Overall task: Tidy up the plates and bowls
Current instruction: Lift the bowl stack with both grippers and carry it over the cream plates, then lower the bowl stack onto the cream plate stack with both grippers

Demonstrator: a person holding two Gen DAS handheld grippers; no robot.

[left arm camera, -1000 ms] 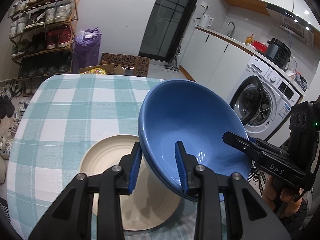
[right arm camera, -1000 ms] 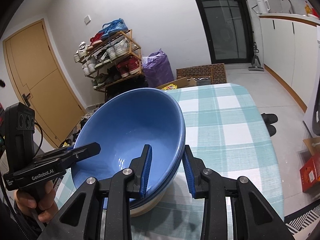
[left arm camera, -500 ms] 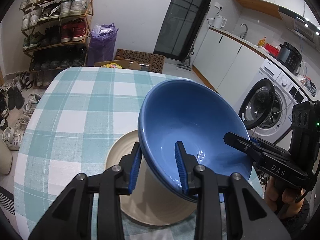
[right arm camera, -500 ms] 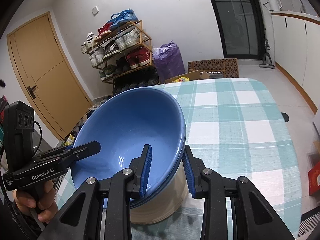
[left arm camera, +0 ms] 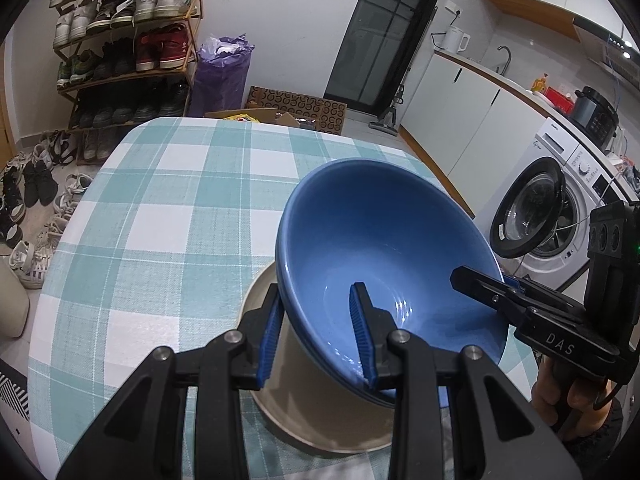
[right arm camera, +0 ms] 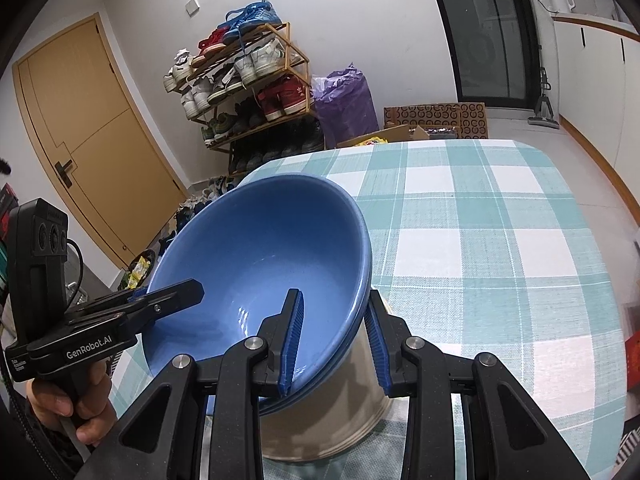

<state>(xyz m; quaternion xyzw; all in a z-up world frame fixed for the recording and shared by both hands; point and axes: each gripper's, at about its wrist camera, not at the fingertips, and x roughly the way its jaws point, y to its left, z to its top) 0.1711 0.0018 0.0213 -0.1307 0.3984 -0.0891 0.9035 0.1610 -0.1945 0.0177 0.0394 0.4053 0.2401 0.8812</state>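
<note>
1. You hold a stack of blue bowls (left arm camera: 384, 248) between your two claws, above a cream plate (left arm camera: 320, 420) that lies on the surface (left arm camera: 168, 216), which is covered in a teal and white checked cloth.
2. Your left claw (left arm camera: 316, 332) is clenched on the near rim of the stack: one blue pad sits inside the top bowl, the other against the outer wall.
3. Your right claw (right arm camera: 334, 338) grips the opposite rim the same way, one pad inside, one outside.
4. From the left wrist camera, the right claw appears at the right edge with your hand (left arm camera: 560, 396) below it. From the right wrist camera, the left claw appears at the lower left with your other hand (right arm camera: 72, 404) on its handle.
5. At least two rims show, nested one in the other. The stack is tilted.
6. You cannot tell whether the stack's base touches the plate; it is hidden.
7. Behind the surface stand a shoe rack (left arm camera: 128, 40), a purple bag (left arm camera: 224, 72) and a washing machine (left arm camera: 560, 208).
</note>
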